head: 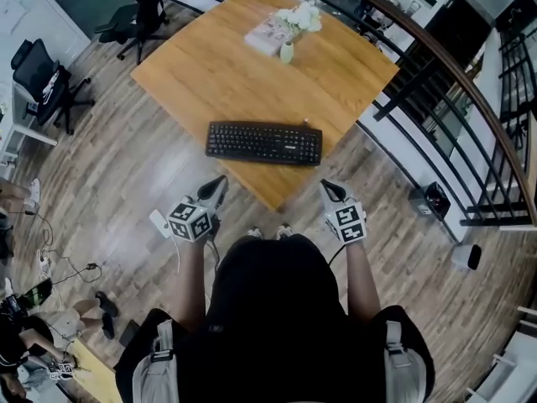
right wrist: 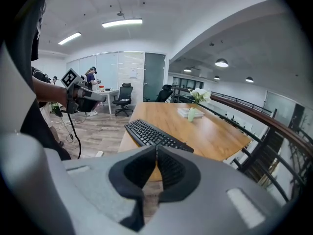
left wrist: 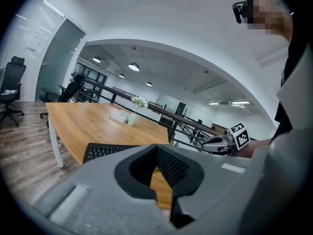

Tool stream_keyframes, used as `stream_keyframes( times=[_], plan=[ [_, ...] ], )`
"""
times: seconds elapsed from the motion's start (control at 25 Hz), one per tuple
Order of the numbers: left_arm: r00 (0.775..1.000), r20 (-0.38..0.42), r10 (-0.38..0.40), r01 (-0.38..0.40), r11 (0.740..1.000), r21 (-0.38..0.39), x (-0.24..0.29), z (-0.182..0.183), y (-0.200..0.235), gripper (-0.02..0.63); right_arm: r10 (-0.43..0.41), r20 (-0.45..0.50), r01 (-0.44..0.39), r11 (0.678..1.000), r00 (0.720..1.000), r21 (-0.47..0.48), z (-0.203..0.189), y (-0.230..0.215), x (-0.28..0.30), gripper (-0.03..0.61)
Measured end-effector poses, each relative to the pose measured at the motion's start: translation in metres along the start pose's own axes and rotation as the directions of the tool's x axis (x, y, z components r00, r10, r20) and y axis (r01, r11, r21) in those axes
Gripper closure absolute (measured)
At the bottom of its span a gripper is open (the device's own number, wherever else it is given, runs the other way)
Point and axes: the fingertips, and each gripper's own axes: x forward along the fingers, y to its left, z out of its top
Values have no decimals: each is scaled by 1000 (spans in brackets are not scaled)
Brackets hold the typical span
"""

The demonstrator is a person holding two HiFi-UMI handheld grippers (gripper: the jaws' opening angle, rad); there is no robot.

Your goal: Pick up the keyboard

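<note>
A black keyboard lies flat near the front edge of a wooden table. It also shows in the left gripper view as the keyboard and in the right gripper view as the keyboard. My left gripper hangs off the table's near-left corner, short of the keyboard, jaws shut and empty. My right gripper hovers at the near-right edge, also shut on nothing. Neither touches the keyboard.
A small vase of white flowers and a book stand at the table's far side. Office chairs are at the left, a black railing runs along the right, and cables and clutter lie on the floor at lower left.
</note>
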Motion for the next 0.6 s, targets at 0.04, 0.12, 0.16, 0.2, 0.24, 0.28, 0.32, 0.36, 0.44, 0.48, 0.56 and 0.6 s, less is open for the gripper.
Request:
stream_keyframes(
  times=[0.04, 0.12, 0.16, 0.2, 0.24, 0.28, 0.32, 0.36, 0.44, 0.48, 0.56, 0.6],
  plan=[
    [1000, 3, 9, -9, 1000, 0, 2, 5, -1, 601, 5, 1, -5, 1000, 1000, -2, 3, -6, 1, 565],
    [1000, 8, 27, -27, 1000, 1, 5, 13, -3, 601, 20, -1, -20, 1000, 1000, -6, 8, -15, 3, 566],
    [999, 10, 37, -37, 999, 0, 7, 15, -4, 601, 31, -2, -31, 999, 1000, -9, 9, -18, 5, 565],
    [999, 12, 46, -46, 999, -1, 9, 17, -5, 601, 43, -1, -43, 999, 999, -13, 8, -21, 9, 565],
    [998, 15, 56, -56, 998, -3, 12, 17, -6, 601, 55, 3, -55, 998, 999, -18, 7, -24, 12, 565],
    [998, 16, 64, -64, 998, -4, 14, 16, -9, 601, 66, 6, -66, 998, 998, -23, 6, -27, 14, 565],
    [997, 15, 74, -73, 997, -5, 17, 14, -12, 601, 76, 6, -76, 997, 997, -26, 5, -30, 15, 566],
    [996, 13, 85, -85, 996, -7, 18, 11, -14, 601, 86, 5, -86, 996, 996, -29, 4, -32, 15, 566],
    [993, 9, 114, -114, 993, -11, 18, 6, -15, 601, 105, -2, -105, 994, 994, -32, 0, -36, 18, 565],
    [991, 11, 130, -130, 991, -16, 17, 5, -14, 601, 115, -7, -115, 993, 993, -35, -2, -37, 20, 565],
    [988, 19, 155, -155, 988, -25, 13, 4, -11, 601, 131, -8, -131, 990, 991, -45, -5, -40, 25, 566],
    [986, 20, 166, -166, 986, -29, 12, 2, -9, 601, 137, -6, -137, 989, 991, -50, -6, -41, 27, 565]
  ],
)
